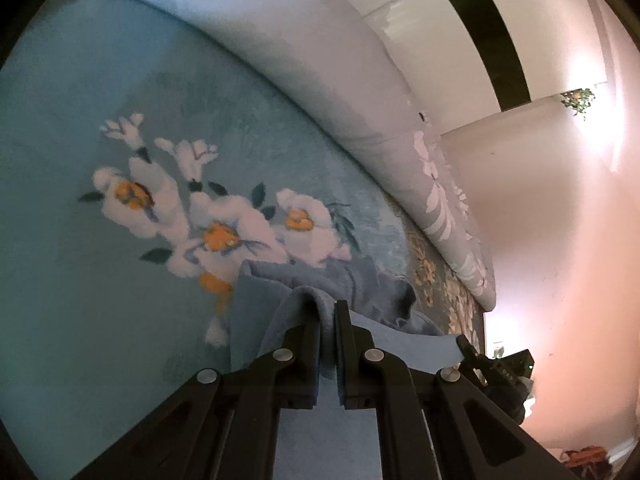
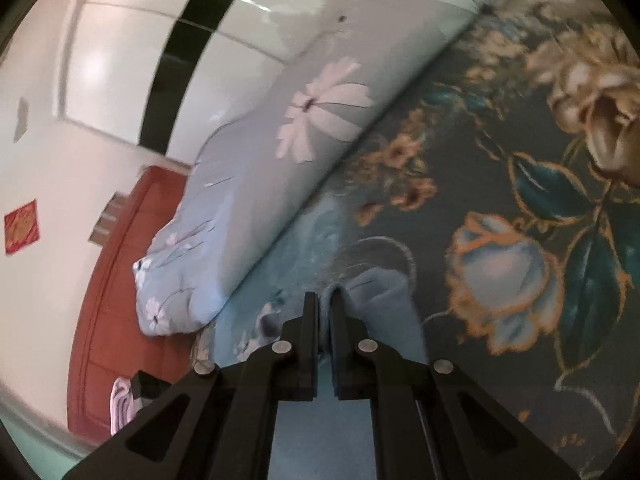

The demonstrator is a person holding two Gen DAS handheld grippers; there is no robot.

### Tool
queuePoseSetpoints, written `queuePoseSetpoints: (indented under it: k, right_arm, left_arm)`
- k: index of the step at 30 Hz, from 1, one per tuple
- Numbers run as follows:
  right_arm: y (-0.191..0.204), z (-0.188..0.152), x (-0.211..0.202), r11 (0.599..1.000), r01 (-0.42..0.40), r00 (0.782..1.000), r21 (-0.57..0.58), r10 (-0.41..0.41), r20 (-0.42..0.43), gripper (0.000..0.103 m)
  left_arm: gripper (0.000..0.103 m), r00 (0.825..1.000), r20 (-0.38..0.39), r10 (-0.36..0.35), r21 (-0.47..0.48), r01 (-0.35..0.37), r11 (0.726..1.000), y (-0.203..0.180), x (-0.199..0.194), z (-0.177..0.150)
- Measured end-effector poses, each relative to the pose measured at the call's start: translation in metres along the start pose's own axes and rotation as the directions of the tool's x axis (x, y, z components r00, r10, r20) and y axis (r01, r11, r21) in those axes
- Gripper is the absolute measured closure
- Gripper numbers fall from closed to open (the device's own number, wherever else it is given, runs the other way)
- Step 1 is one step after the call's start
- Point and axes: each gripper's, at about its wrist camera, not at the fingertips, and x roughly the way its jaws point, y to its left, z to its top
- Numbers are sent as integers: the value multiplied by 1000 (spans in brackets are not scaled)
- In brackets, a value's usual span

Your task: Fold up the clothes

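We count two hand-held grippers: the left hand-held gripper (image 1: 327, 312) and the right hand-held gripper (image 2: 325, 300), each with two black fingers. Between each pair of fingers we see blue cloth, so we count one blue garment (image 1: 360, 280), bunched just ahead of the left fingers and pinched again between the right ones (image 2: 376, 292). Under it we count one bed (image 1: 60, 280) with a floral blanket; ahead of the left hand-held gripper we count three large white flowers (image 1: 224, 232) with orange centres. Beyond both hand-held grippers we count one long grey-blue bolster pillow (image 2: 248, 184) with white daisies. Left of the right hand-held gripper we count one red square sticker (image 2: 22, 226) on the wall.
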Motion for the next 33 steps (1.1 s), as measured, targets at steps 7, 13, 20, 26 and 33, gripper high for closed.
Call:
queuePoseSetpoints:
  k: [7,13,20,26,33]
  right_arm:
    - [-16,2,14,998,54,997,34,-53,-48,98]
    - [-9,4,12,998,68,996,1,-68,-49,97]
    - [3,5,-19,998,52,999,-46,-51,16,58]
    - [-16,-23,-53,993,68,996,-96,-73,-41,58]
    - [-43,-67,-64,998,7,991,-56,-15,-135,58]
  left_arm:
    - [86,1000,-21,17,14,-17,1000,2,12,4]
    - [38,997,63,-46,33,44,998,-12,-10,7]
    - [37,996,62,64,118,-71,990,-23,-35,-9]
    - [37,990,11,143,152,-143,978,3,-49,-50]
    - [34,988,-73,135,142,-124,982,23,-34,-85]
